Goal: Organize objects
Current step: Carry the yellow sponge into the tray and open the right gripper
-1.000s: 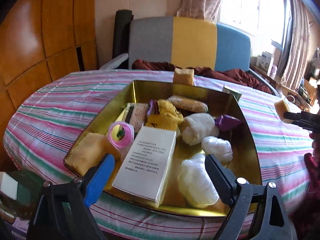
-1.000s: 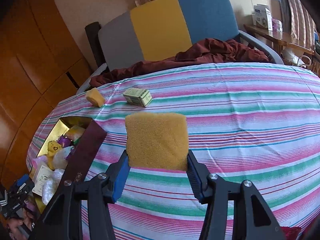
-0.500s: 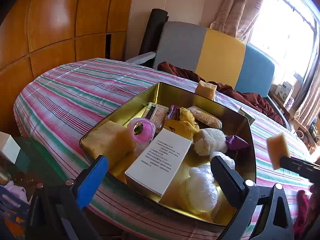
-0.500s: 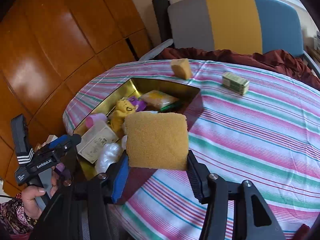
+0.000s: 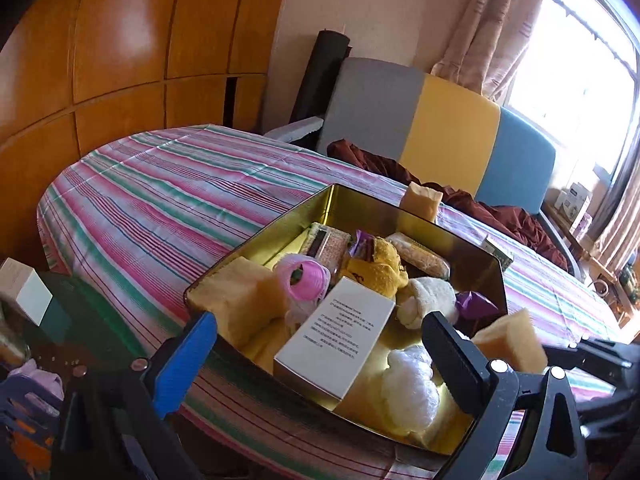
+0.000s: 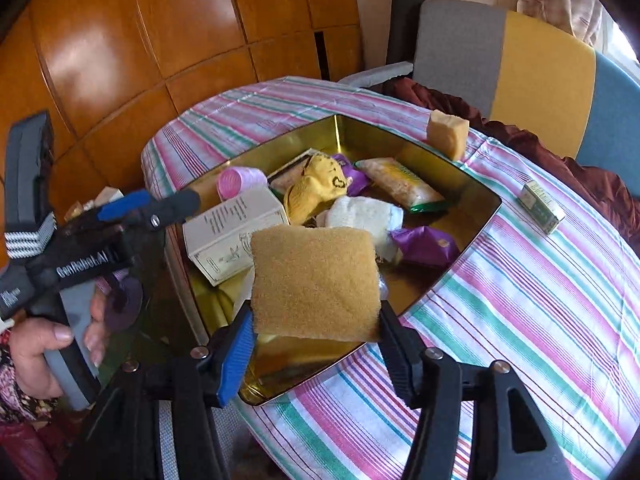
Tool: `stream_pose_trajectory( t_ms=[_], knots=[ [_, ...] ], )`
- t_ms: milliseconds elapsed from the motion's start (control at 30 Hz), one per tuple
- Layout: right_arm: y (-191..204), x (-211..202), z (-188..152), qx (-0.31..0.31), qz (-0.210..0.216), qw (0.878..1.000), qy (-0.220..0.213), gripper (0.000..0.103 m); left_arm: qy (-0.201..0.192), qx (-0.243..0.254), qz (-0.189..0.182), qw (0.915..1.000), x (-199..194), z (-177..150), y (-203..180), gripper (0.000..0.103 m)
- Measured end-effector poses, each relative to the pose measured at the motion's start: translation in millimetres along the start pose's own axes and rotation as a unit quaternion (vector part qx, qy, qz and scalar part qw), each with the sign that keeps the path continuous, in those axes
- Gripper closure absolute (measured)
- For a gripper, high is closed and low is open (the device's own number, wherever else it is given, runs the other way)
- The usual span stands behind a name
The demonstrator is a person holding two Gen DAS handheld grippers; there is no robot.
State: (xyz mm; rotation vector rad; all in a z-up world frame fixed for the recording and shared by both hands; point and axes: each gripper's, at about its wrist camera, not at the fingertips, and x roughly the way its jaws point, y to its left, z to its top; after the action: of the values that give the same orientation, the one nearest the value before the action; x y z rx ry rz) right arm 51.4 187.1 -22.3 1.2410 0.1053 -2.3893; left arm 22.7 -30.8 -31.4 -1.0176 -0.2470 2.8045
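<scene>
A gold tin tray (image 5: 360, 204) (image 6: 486, 210) on the striped table holds a white box (image 5: 336, 336) (image 6: 232, 226), a pink roller (image 5: 306, 280), a yellow plush (image 6: 316, 188), snack packs and white wads. My right gripper (image 6: 316, 344) is shut on a yellow sponge (image 6: 316, 284) and holds it above the tray's near edge; the sponge also shows in the left wrist view (image 5: 510, 346). My left gripper (image 5: 320, 352) is open and empty at the tray's near rim; it also shows in the right wrist view (image 6: 160, 208).
Another sponge (image 6: 448, 134) and a small green box (image 6: 542, 208) lie on the striped cloth (image 6: 540, 300) beyond the tray. A grey, yellow and blue chair (image 5: 440, 136) with a dark red cloth stands behind. Wood panels (image 5: 120, 40) line the left wall.
My right gripper has carried the sponge leftward from over the cloth to above the tray. My left gripper has drawn back and to the left, staying open.
</scene>
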Motion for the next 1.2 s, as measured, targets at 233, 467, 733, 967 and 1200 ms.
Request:
stream_pose_trajectory(
  t_ms=[233,467,733,967,1200],
  knots=[
    [4,12,-1,-0.006,-0.009,1.0,0.028,0.037,0.002,-0.021,-0.007,0.9998,0,3,10,0.0],
    [5,14,1,-0.013,-0.022,0.999,0.028,0.023,0.007,-0.027,-0.013,0.9995,2,1,10,0.0],
    [-9,16,1,0.014,-0.04,0.999,0.021,0.024,0.019,-0.024,-0.019,0.9993,7,-3,4,0.0],
    [-28,23,2,0.043,-0.069,0.996,0.02,0.024,0.025,-0.016,-0.024,0.9993,11,-5,-6,0.0],
    [-45,19,8,0.071,-0.053,0.996,-0.02,0.024,0.032,-0.003,-0.028,0.9991,15,-3,-18,0.0]
  ],
)
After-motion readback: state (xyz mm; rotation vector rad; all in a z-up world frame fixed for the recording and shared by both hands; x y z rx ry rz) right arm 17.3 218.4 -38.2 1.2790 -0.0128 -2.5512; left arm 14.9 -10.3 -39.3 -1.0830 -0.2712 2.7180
